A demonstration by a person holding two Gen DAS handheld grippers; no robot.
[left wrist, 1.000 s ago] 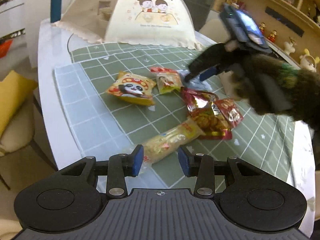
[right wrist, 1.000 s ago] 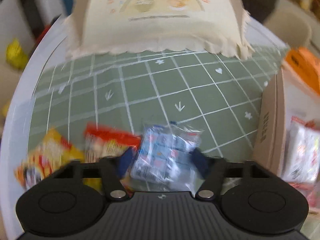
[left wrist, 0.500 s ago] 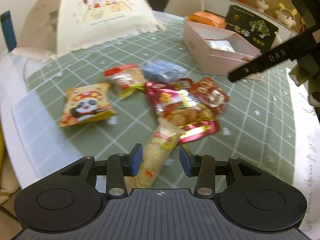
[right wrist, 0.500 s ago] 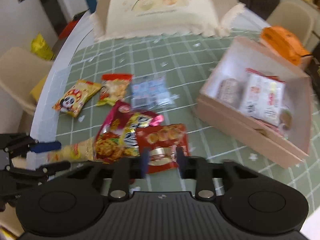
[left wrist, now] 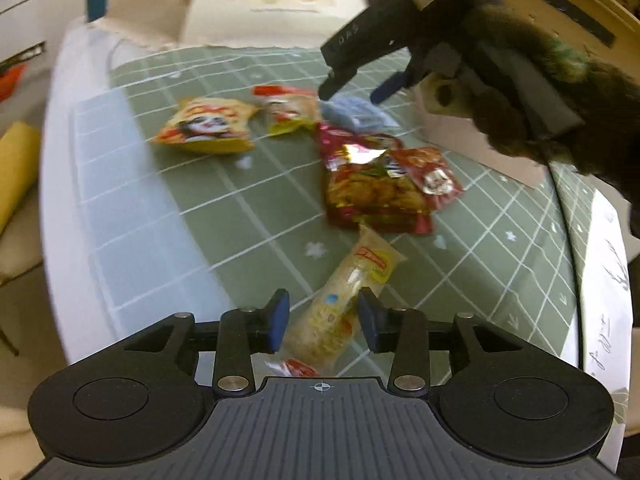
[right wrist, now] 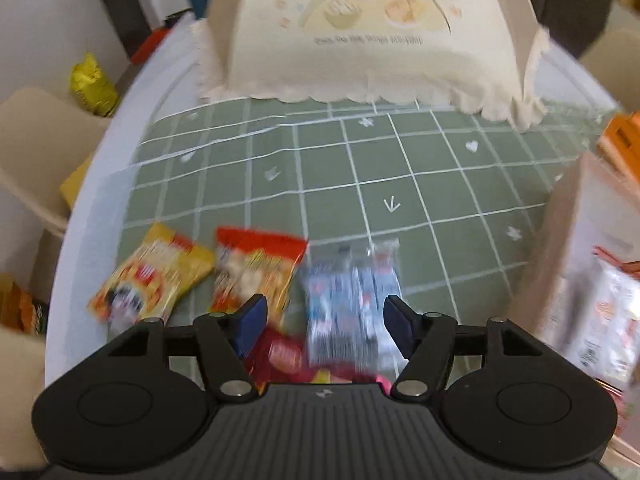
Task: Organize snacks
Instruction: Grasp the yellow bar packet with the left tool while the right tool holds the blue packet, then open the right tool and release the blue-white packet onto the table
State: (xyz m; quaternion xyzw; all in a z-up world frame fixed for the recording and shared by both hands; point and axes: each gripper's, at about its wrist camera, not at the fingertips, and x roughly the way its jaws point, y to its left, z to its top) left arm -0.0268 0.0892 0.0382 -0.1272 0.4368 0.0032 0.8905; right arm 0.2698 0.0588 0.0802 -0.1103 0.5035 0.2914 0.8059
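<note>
My left gripper is low over the green checked mat, its jaws closing around a long pale-yellow snack packet that lies between them on the mat. My right gripper hovers over a blue-and-white packet, which sits between its opening jaws, nearer the right pad. The left wrist view shows that right gripper just above the blue packet. Two red foil packets overlap mid-mat. Beyond them lie a yellow panda packet and an orange-red packet.
A pale open box at the right holds a white packet. A cream food cover stands at the back of the mat. An orange box sits far right. The table's white edge runs along the left, with chairs beyond it.
The right gripper, which was raised and pulled back over the red packets, has come down over the blue packet with wider jaws. The left gripper shifted a little, its jaws narrower around the long packet.
</note>
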